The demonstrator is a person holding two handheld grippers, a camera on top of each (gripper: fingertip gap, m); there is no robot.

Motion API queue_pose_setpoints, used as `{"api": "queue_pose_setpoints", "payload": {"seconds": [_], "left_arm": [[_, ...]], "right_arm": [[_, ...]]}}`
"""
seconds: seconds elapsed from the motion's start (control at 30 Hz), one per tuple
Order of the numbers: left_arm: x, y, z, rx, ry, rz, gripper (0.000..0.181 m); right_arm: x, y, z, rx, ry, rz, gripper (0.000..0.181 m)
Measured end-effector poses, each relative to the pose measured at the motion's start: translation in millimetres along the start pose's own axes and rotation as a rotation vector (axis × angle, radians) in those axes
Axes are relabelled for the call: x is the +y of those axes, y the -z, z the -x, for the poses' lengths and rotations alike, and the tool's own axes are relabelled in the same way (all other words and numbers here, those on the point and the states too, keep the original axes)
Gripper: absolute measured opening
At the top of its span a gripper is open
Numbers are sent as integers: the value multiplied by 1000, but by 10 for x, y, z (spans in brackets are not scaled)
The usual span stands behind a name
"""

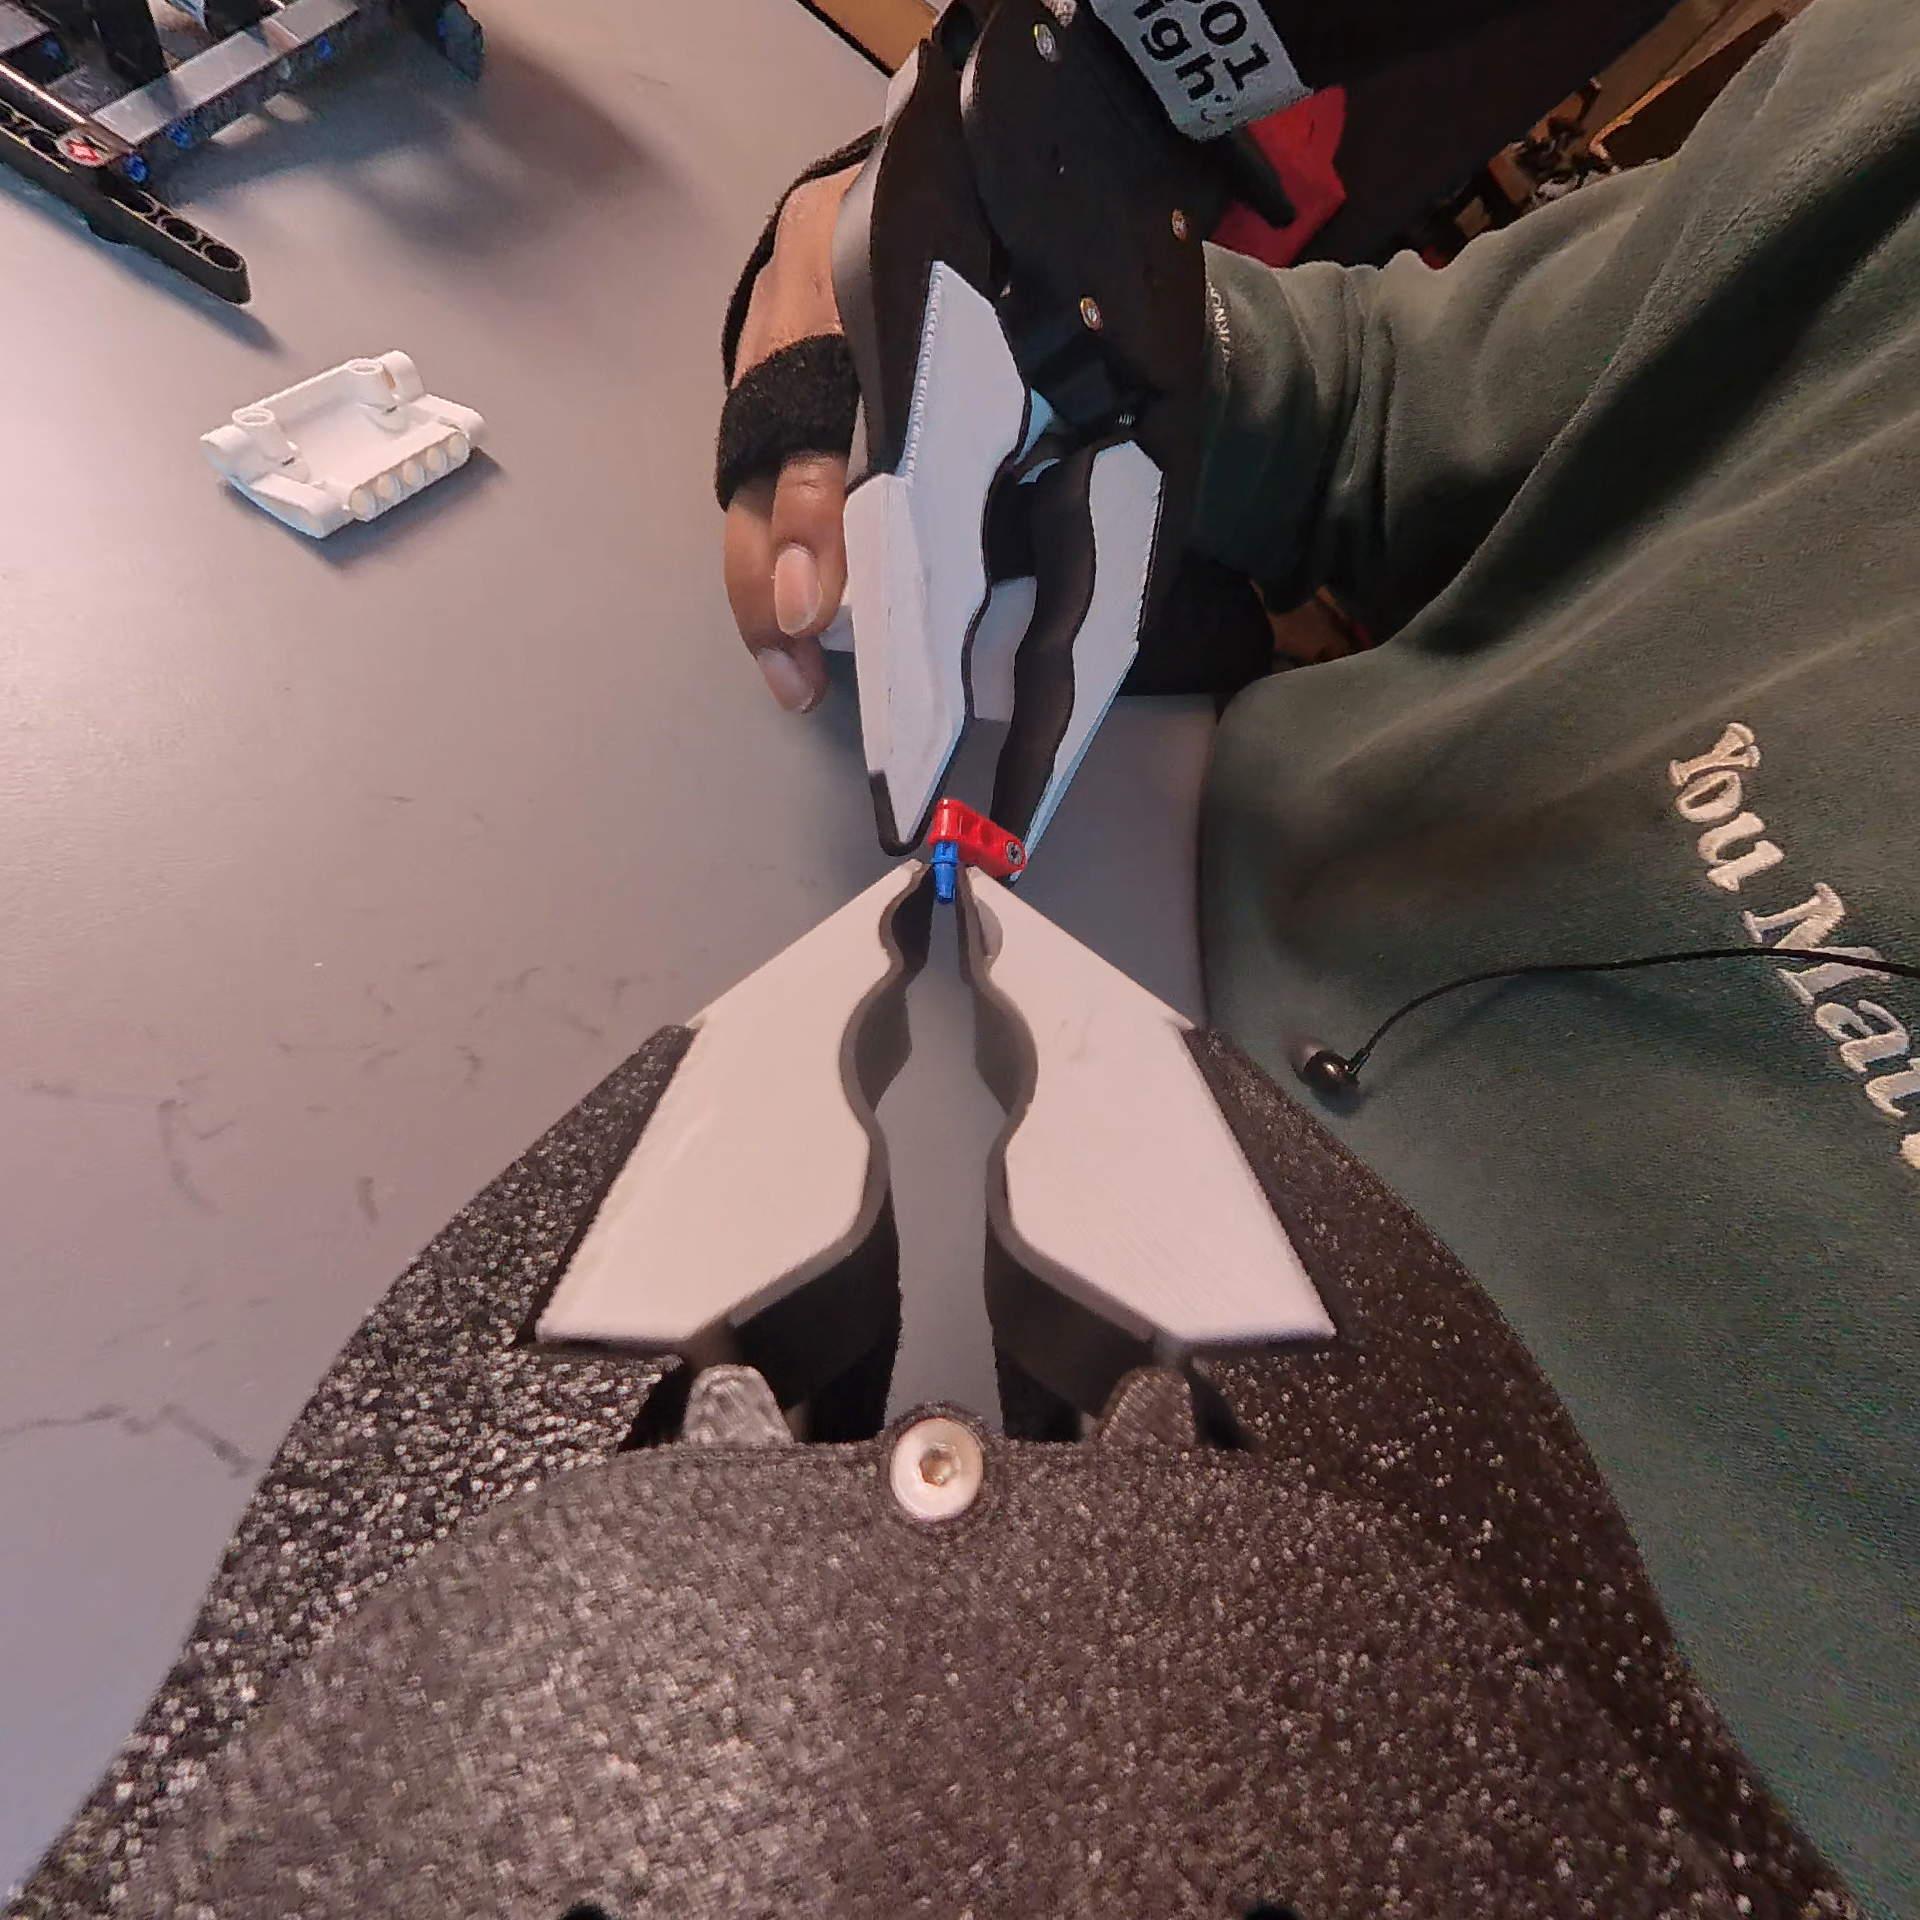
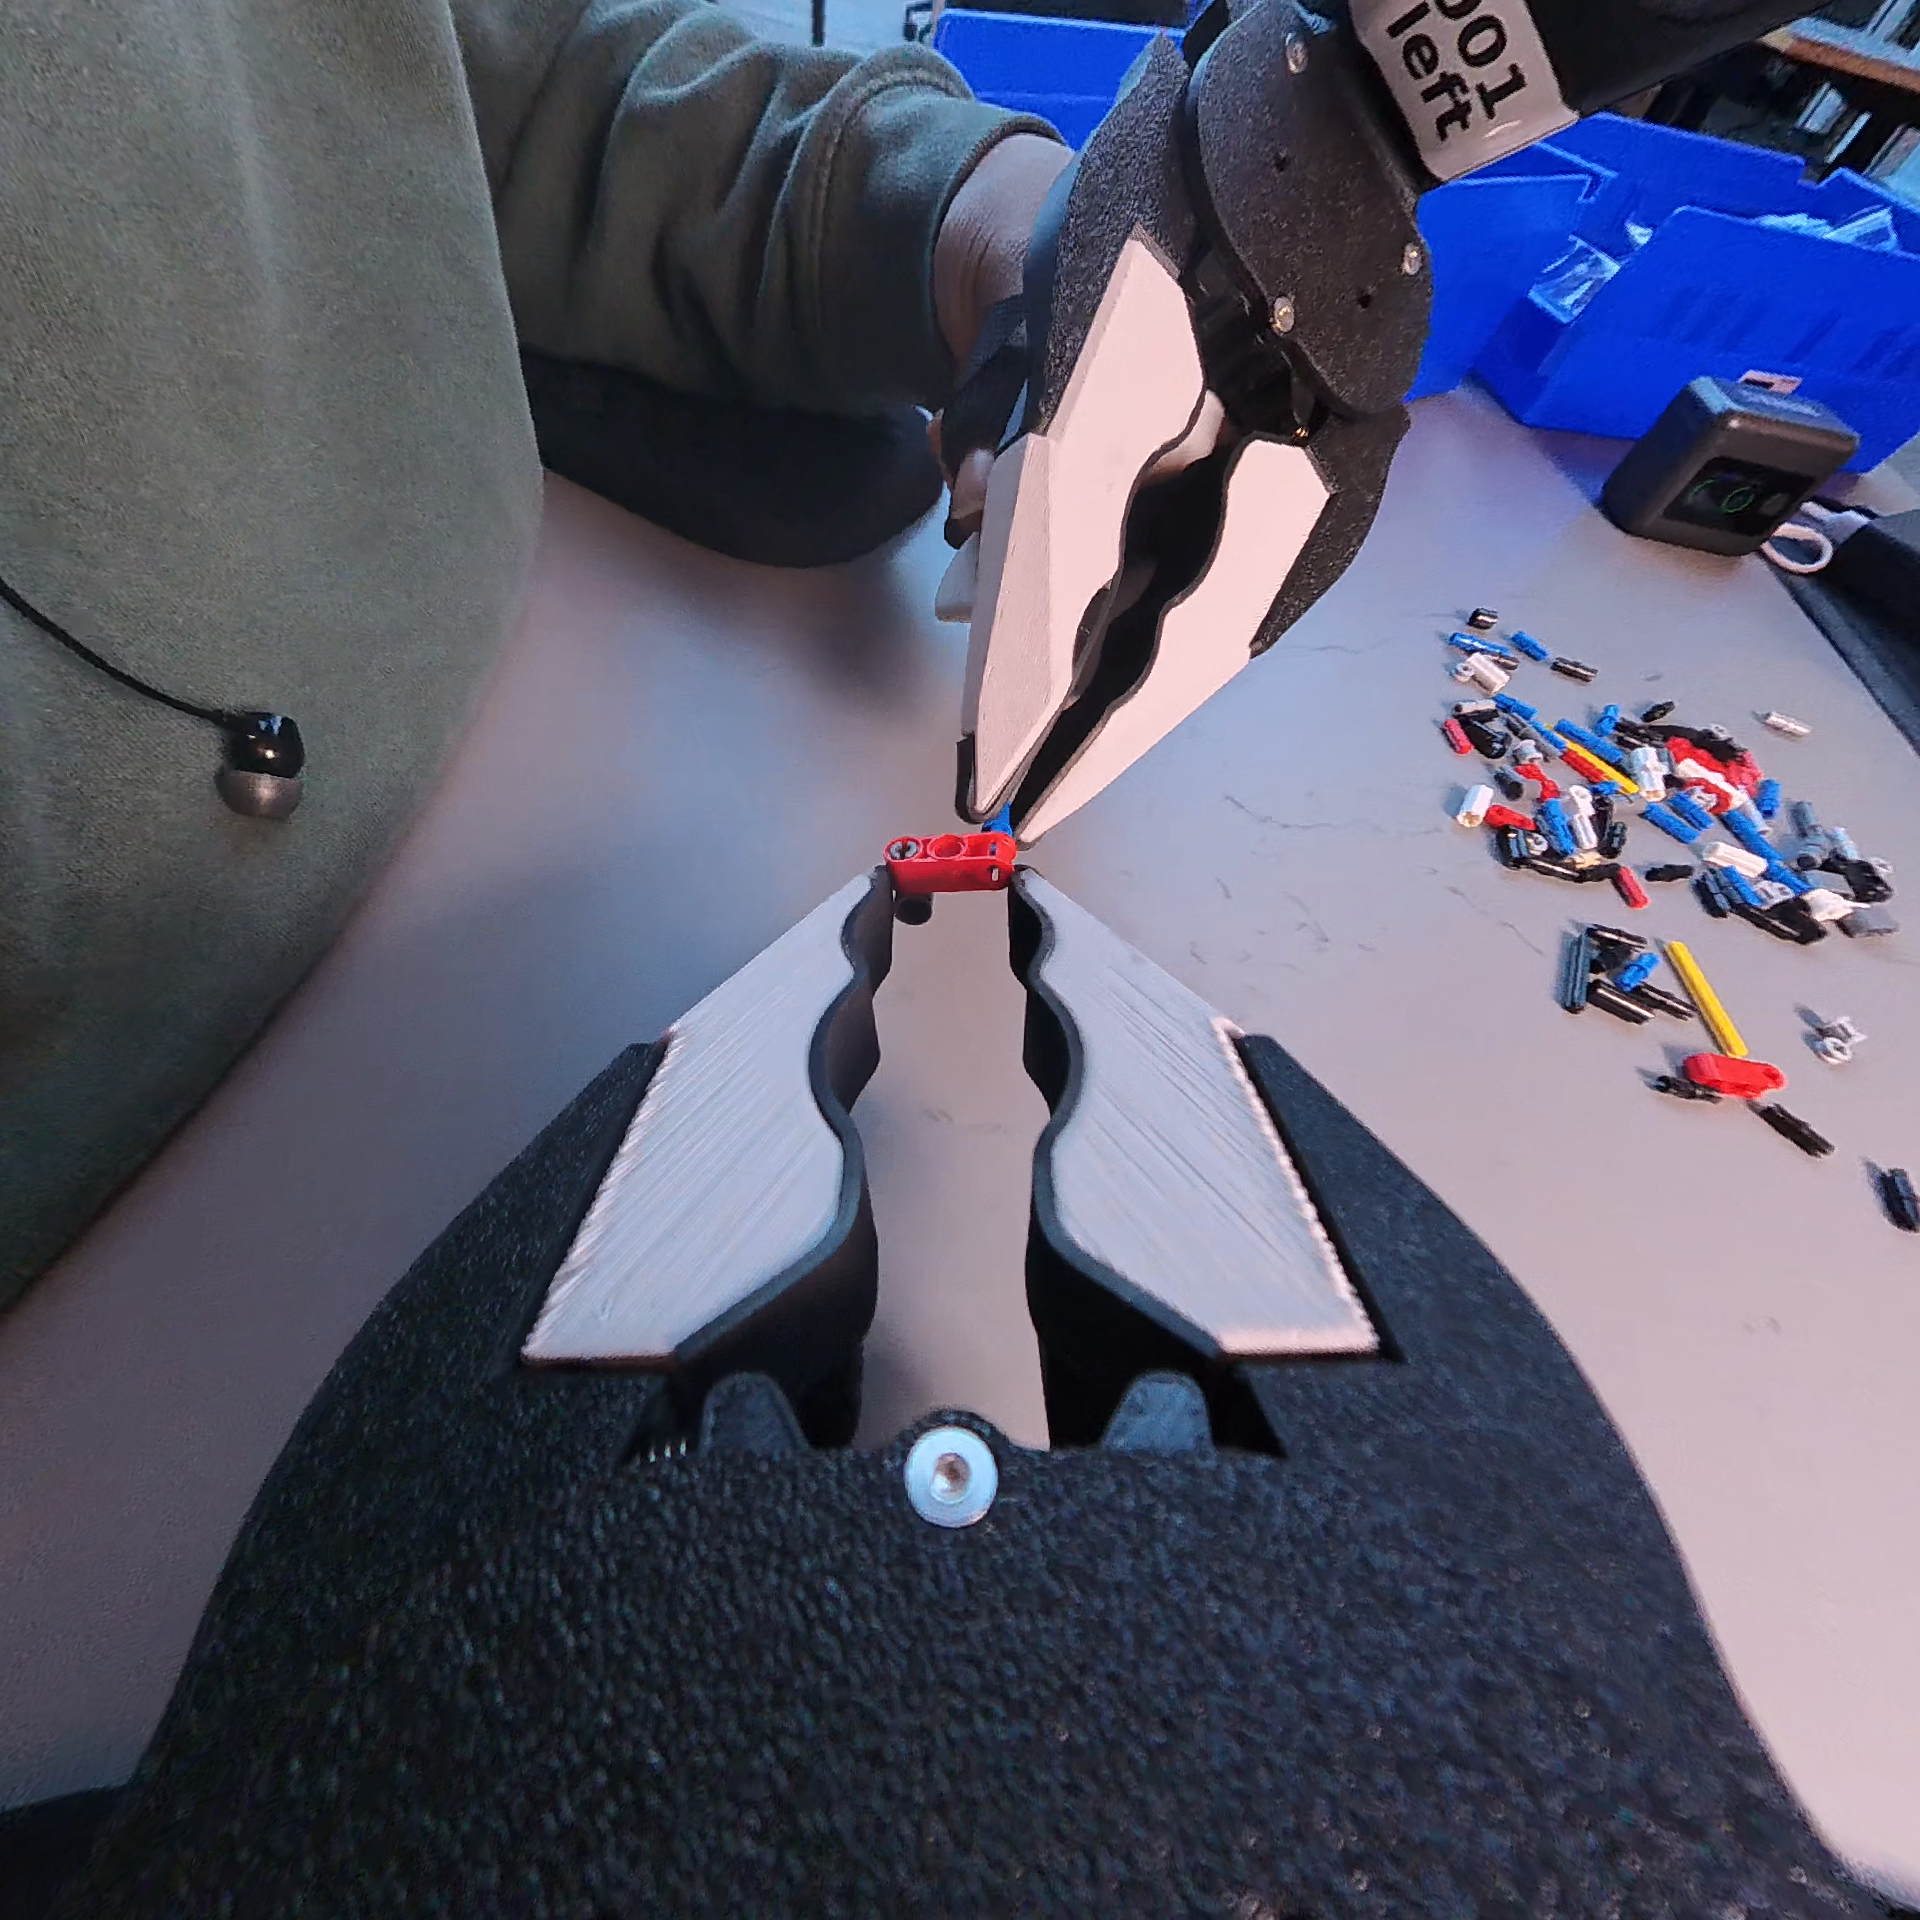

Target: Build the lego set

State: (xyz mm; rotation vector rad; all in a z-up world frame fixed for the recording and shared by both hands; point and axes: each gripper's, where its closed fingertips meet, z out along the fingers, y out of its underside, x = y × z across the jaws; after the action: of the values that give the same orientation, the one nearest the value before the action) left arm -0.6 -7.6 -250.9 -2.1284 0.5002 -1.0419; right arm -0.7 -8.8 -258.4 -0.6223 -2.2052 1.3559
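My right gripper (image 2: pixel 951 883) is shut on a short red beam (image 2: pixel 951 862) with three holes and holds it crosswise above the grey table (image 2: pixel 675 748). My left gripper (image 1: pixel 940 885) is shut on a small blue pin (image 1: pixel 943 878). The pin's free end meets the red beam (image 1: pixel 971 831) at one end hole. The two grippers stand tip to tip near the table's front edge. The right gripper (image 1: pixel 961 847) comes down from above in the left wrist view. The left gripper (image 2: pixel 995 826) does the same in the right wrist view, and only a sliver of the blue pin (image 2: pixel 1000 819) shows there.
A white panel piece (image 1: pixel 343 447) lies on the table, with a black beam assembly (image 1: pixel 125 135) behind it. A pile of loose small parts (image 2: pixel 1662 810), a small black device (image 2: pixel 1730 478) and blue bins (image 2: pixel 1714 312) are on the right. A person's green sweatshirt (image 1: pixel 1558 727) is close by. My two grippers' fingertips are within a few centimetres of each other. The white panel piece (image 1: pixel 343 447) is about 15 cm from both grippers' fingertips.
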Motion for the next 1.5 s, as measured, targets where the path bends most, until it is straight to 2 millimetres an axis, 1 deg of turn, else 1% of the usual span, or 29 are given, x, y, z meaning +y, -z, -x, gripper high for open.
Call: {"api": "queue_pose_setpoints", "payload": {"seconds": [0.13,0.23,0.33,0.4,0.47,0.53,0.6,0.67,0.73,0.87,1.1,1.2,1.3,1.43,1.5], "left_arm": [[69,-54,8,-18,-15,36,3],[44,-66,1,-8,1,13,3],[113,-113,40,-27,2,50,3],[110,-118,52,-15,16,33,3],[86,-95,84,-8,26,12,4],[46,-36,126,-3,32,-21,7],[14,63,165,-15,36,-48,13],[-22,151,172,-7,43,-81,12],[-62,190,162,13,63,-117,9],[-112,141,75,66,79,-140,8],[-131,74,23,49,55,-133,4],[-159,82,5,43,34,-148,4],[-207,114,29,4,-39,-177,4],[-275,168,144,-141,-175,-205,4],[-311,189,175,-197,-223,-223,4]], "right_arm": [[76,-33,58,-51,-44,66,21],[65,-50,61,-54,-76,66,21],[164,-85,86,-62,-61,127,20],[164,-77,73,-58,-82,113,20],[161,-73,13,-23,-74,113,21],[128,-63,-49,12,-57,97,21],[114,-38,-116,66,-11,99,21],[89,-9,-159,101,14,93,21],[41,13,-180,123,34,77,21],[-16,17,-179,145,74,73,21],[-70,19,-138,158,130,80,21],[-94,35,-146,172,143,77,22],[-121,48,-215,211,114,45,22],[-120,104,-330,257,46,0,20],[-134,122,-342,239,-28,-34,25]]}}
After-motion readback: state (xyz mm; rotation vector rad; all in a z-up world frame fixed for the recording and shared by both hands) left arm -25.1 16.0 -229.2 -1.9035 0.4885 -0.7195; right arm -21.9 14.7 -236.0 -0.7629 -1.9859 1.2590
